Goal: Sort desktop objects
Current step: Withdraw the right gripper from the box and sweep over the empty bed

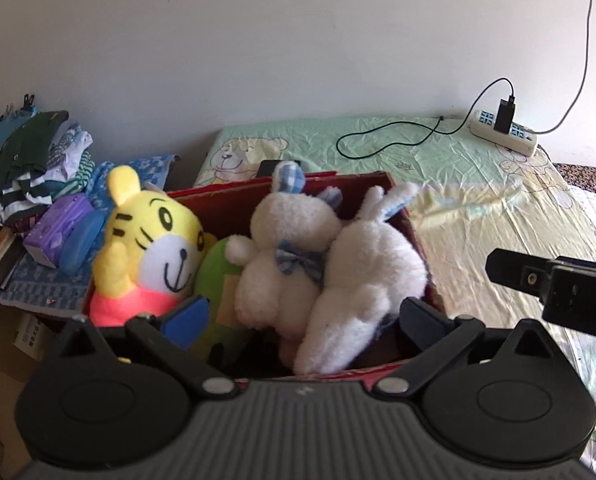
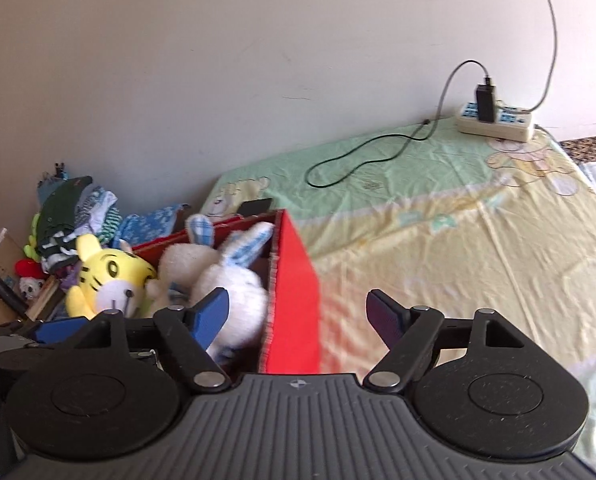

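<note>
Plush toys fill the red box (image 1: 411, 222) on the bed (image 1: 477, 208): left to right, a yellow tiger (image 1: 150, 240), a green toy (image 1: 216, 276) and two white rabbits (image 1: 337, 256). They look light, soft and squashy, best pinched at a body or limb. Left tongs (image 1: 303, 314) hang released over them; right tongs (image 2: 298, 316) are also released, empty, straddling the box's right wall.

Red box (image 2: 294, 280); yellow black-striped tiger plush (image 1: 150, 240); two white rabbit plushes (image 1: 329, 260), blue-checked ears; pale green bear-print bedsheet (image 2: 437, 208).
</note>
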The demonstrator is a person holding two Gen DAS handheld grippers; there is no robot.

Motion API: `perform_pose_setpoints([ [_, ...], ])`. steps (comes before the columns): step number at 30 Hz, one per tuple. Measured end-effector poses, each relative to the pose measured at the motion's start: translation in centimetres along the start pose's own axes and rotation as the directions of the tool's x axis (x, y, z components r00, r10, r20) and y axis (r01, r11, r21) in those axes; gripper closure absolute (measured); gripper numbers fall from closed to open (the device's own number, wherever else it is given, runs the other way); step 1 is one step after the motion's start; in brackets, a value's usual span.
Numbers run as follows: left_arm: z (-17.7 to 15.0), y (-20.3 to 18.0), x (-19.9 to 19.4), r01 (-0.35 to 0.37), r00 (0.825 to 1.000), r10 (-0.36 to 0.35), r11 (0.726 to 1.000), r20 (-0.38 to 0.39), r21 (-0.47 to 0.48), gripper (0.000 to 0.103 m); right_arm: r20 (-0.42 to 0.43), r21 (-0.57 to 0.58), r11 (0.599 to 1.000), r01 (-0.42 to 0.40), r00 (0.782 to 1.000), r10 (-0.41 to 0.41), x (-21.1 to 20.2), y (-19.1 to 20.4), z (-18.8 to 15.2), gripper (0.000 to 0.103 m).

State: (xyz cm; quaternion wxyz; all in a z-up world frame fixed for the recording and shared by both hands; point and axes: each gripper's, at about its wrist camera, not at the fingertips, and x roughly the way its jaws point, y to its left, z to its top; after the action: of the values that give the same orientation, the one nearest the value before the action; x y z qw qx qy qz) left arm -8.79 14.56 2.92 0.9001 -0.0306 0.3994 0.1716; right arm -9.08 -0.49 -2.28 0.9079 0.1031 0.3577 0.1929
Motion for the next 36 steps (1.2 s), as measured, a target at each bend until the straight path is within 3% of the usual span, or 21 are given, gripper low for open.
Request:
perform_pose_setpoints([
  [7, -0.6, -6.6, -0.9, 0.034, 0.999, -0.033, 0.998, -0.023, 0.053, 0.001, -0.038, 0.041, 0.996, 0.084, 0.996, -0.083, -1.9, -5.2, -0.5, 0.022],
  [17, -3.1, -13.3, 1.1, 0.094, 0.983, -0.081, 0.993, -0.165, 0.068, 0.001, -0.153, 0.057, 0.974, 0.219, 0.966, -0.208, -2.3, -11.2, -2.0, 0.020],
  [26, -6.2, -16.0, 4.0, 0.032, 0.959, -0.017, 0.998, -0.284, 0.049, 0.001, -0.265, 0.029, 0.955, 0.295, 0.923, -0.277, -1.3, -13.5, -3.4, 0.020],
  [36, -6.9, -16.2, 4.5, -0.040, 0.945, 0.047, 0.999, -0.324, 0.028, 0.001, -0.275, -0.046, 0.960, 0.277, 0.920, -0.279, -0.4, -13.3, -3.8, 0.020],
])
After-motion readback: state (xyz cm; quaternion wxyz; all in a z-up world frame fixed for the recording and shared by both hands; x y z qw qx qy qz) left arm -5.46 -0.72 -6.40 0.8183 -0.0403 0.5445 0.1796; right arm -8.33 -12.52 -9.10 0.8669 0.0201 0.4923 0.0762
